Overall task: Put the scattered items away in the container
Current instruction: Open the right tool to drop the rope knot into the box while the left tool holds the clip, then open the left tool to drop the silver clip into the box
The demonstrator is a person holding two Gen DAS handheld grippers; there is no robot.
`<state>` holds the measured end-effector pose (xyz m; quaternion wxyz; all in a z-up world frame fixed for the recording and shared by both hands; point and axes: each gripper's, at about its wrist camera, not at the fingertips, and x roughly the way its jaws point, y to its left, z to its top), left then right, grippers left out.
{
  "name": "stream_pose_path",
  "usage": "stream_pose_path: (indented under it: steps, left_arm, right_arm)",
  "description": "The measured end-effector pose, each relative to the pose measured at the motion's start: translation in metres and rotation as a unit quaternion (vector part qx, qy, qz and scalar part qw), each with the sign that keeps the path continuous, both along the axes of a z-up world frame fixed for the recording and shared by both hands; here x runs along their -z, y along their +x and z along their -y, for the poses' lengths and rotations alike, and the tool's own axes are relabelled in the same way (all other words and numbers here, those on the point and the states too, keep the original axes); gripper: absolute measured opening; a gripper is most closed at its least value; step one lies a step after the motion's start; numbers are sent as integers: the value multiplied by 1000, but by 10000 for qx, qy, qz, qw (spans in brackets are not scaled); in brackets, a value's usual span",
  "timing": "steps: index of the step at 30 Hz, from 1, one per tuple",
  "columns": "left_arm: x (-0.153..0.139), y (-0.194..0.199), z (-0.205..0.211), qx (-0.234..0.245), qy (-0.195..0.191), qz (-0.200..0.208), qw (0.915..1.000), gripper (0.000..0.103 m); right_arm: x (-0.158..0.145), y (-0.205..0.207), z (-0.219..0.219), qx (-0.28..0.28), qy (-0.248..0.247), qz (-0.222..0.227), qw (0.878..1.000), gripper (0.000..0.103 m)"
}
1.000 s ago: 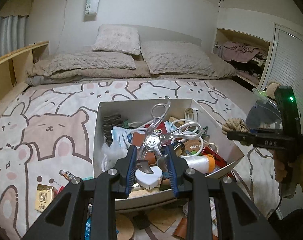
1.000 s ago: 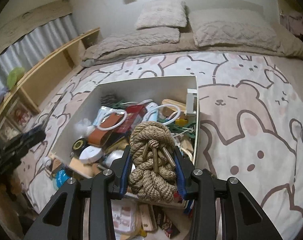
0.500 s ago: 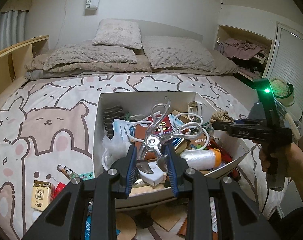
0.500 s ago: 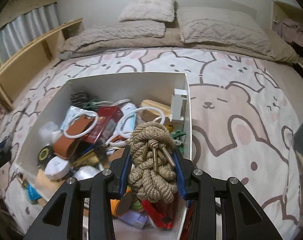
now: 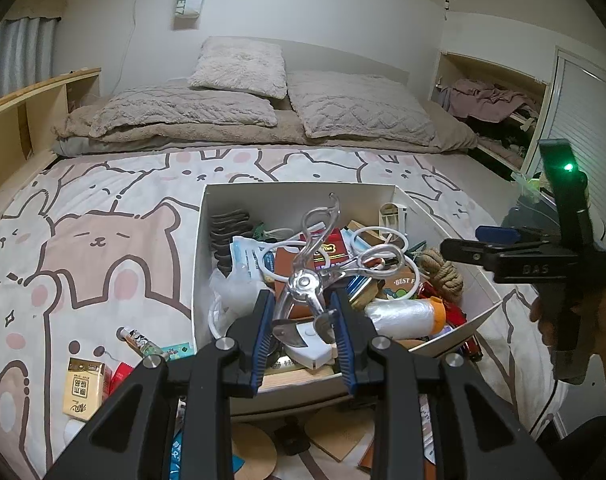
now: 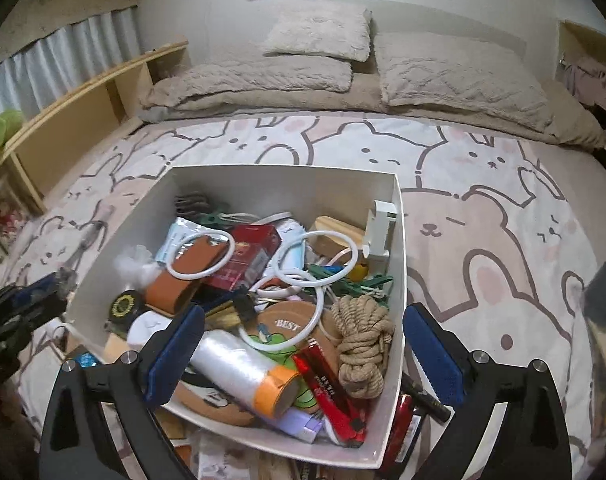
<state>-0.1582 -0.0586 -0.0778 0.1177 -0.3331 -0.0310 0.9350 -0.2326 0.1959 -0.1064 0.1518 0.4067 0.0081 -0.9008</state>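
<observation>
A white box (image 5: pixel 199 264) full of small items stands on the bear-print bedspread. My left gripper (image 5: pixel 303 324) hovers over its near edge, shut on the tips of silver scissor-style tongs (image 5: pixel 319 276) whose ring handles point away over the box. My right gripper (image 6: pixel 303 344) hangs over the box (image 6: pixel 399 240), its jaws opening wide, and no pad touches anything. A knotted bundle of tan rope (image 6: pixel 361 344) lies loose in the box's right side between them. From the left wrist view, the right gripper (image 5: pixel 479 242) shows at the right with the rope (image 5: pixel 443 272) below it.
Loose items lie on the bedspread left of the box: a yellow tissue pack (image 5: pixel 83 384) and a small tube (image 5: pixel 139 342). Cork discs (image 5: pixel 251 452) and other bits sit in front of the box. Pillows (image 5: pixel 239 64) lie at the far end, a wooden shelf (image 6: pixel 83 112) on the left.
My right gripper came in over the box and opened, and the rope bundle dropped into the box's right side. The left gripper still holds the tongs in place.
</observation>
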Motion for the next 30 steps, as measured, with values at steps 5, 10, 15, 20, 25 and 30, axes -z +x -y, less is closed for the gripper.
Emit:
stream_pose_path:
  steps: [5, 10, 15, 20, 25, 30]
  left_arm:
    - [1, 1, 3, -41, 17, 22, 10000, 29]
    - [2, -3, 13, -210, 99, 93, 9997, 29]
    - [5, -7, 18, -357, 57, 160, 9992, 29]
    - [13, -11, 3, -266, 20, 310, 9992, 29]
    - [21, -20, -25, -33, 39, 399, 9992, 29]
    - [29, -30, -52, 159, -118, 507, 9985, 29]
  right_arm:
    - [-4, 16, -3, -127, -142, -45, 9998, 99]
    - [-5, 41, -13, -207, -305, -170, 9992, 99]
    - [0, 63, -21, -248, -256, -322, 9988, 99]
    - [8, 77, -28, -273, -298, -368, 9985, 99]
    - [10, 87, -34, -295, -479, -379, 9977, 99]
    - [13, 93, -41, -304, -656, -343, 9968, 99]
